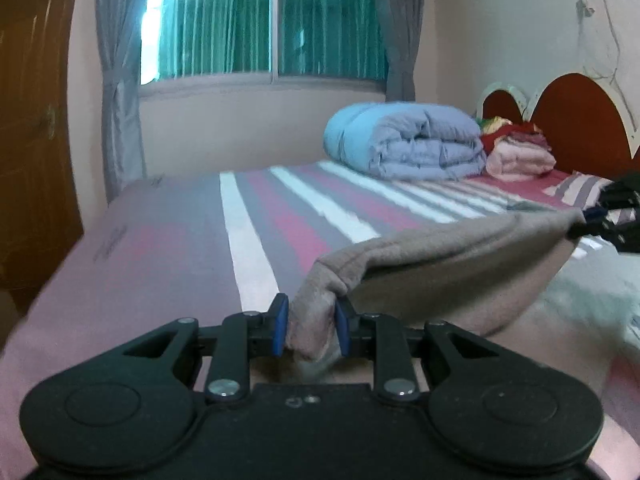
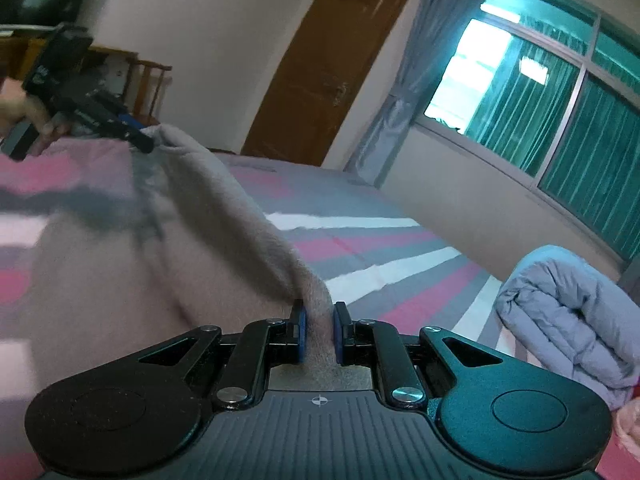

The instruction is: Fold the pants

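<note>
- Both grippers pinched the grey-pink fleece pants (image 1: 440,256): left gripper (image 1: 310,330) closed on a bunched corner, right gripper (image 2: 319,332) closed on the opposite corner.
- Between them the edge hung slack above the striped bedsheet (image 1: 248,240).
- Folding well probably meant level hands, a taut edge, and lowering it flat.

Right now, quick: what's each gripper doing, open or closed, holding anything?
Left gripper: shut on one end of the pants.
Right gripper: shut on the other end of the pants, lifted above the bed.
</note>
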Demonstrator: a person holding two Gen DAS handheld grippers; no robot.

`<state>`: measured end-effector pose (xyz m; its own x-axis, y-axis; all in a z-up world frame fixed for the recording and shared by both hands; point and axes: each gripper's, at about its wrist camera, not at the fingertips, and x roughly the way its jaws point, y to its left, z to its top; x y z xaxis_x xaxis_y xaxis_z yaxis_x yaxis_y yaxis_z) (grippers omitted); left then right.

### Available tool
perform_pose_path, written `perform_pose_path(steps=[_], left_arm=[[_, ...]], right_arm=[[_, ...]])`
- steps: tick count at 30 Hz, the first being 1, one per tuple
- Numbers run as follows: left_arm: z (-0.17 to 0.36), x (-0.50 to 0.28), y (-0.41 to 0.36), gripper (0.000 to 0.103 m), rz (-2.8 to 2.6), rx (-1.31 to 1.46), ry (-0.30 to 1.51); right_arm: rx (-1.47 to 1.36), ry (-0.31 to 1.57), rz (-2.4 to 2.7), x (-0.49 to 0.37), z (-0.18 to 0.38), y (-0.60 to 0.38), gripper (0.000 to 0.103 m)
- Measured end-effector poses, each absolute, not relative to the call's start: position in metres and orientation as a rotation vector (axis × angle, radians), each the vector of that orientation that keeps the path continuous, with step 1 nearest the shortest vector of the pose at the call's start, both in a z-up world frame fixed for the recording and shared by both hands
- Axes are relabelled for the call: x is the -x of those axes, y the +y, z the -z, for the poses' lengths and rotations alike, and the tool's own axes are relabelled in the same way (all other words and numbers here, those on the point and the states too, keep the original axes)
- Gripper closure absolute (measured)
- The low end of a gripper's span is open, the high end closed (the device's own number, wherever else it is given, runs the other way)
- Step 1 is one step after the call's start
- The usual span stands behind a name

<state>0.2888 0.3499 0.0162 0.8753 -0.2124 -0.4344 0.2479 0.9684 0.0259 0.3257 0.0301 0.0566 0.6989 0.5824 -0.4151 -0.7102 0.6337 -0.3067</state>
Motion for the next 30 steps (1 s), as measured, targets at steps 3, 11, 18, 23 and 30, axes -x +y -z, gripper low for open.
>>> perform_pose_path(steps=[3, 11, 18, 23, 30], left_arm=[[0.006, -0.267, 0.346, 0.086, 0.202, -0.055, 0.516], [0.020, -0.220, 0.343, 0.057, -0.028, 0.099, 0.584], [0.006, -0.204, 0.337, 0.043, -0.098, 0.515, 0.526], [0.036, -0.232, 0.356, 0.051, -0.058, 0.869, 0.572], [0.058, -0.273, 0.367, 0.063, -0.092, 0.980, 0.631]], right_arm=[[0.492, 0.325, -0.753, -0.287, -0.028, 0.031, 0.090], [0.360, 0.424, -0.674, -0.232, 0.006, 0.006, 0.077], [0.115, 0.483, -0.537, -0.236, -0.009, -0.011, 0.077], [-0.136, 0.598, -0.430, -0.256, -0.014, -0.023, 0.076], [-0.432, 0.768, -0.367, -0.299, -0.005, -0.029, 0.048]])
